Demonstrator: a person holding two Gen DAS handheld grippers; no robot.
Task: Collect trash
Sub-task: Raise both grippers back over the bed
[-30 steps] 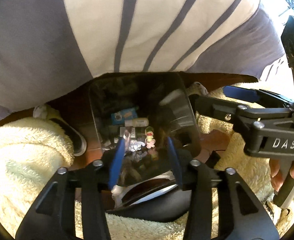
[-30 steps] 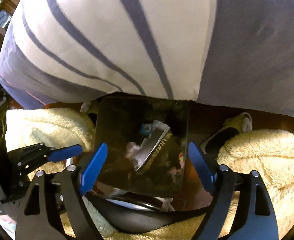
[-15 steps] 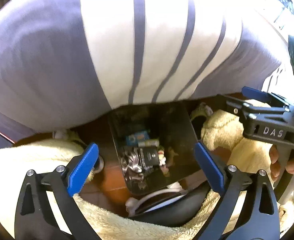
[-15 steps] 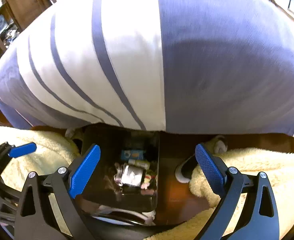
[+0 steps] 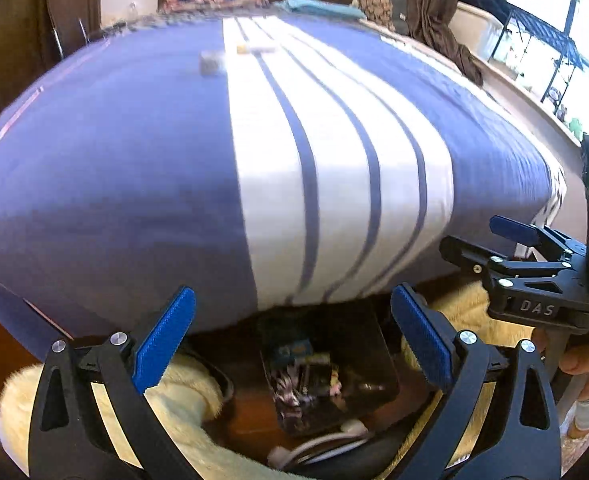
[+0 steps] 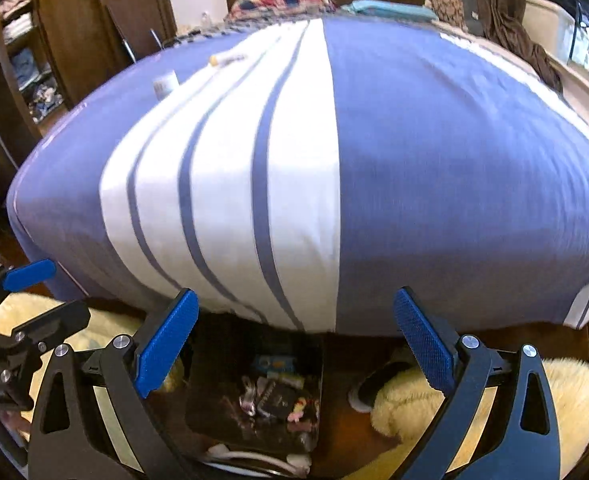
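Left claw (image 5: pixel 292 334): black angular frame, silver screws, ribbed blue pads. Right claw (image 6: pixel 296 334): same build; white "DAS" lettering on its black body, green light on the housing. Person wears fluffy cream trousers (image 6: pixel 566 392), light slippers (image 6: pixel 368 394).

Left gripper (image 5: pixel 292 336) and right gripper (image 6: pixel 294 336) tilt downward, fingers spread wide, empty.

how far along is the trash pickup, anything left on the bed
Done: wrappers and scraps already lie in the dark bin on the floor. In hand: nothing; the left gripper and right gripper are both open and empty. Left: a small grey item and a yellowish piece remain far up the bed.
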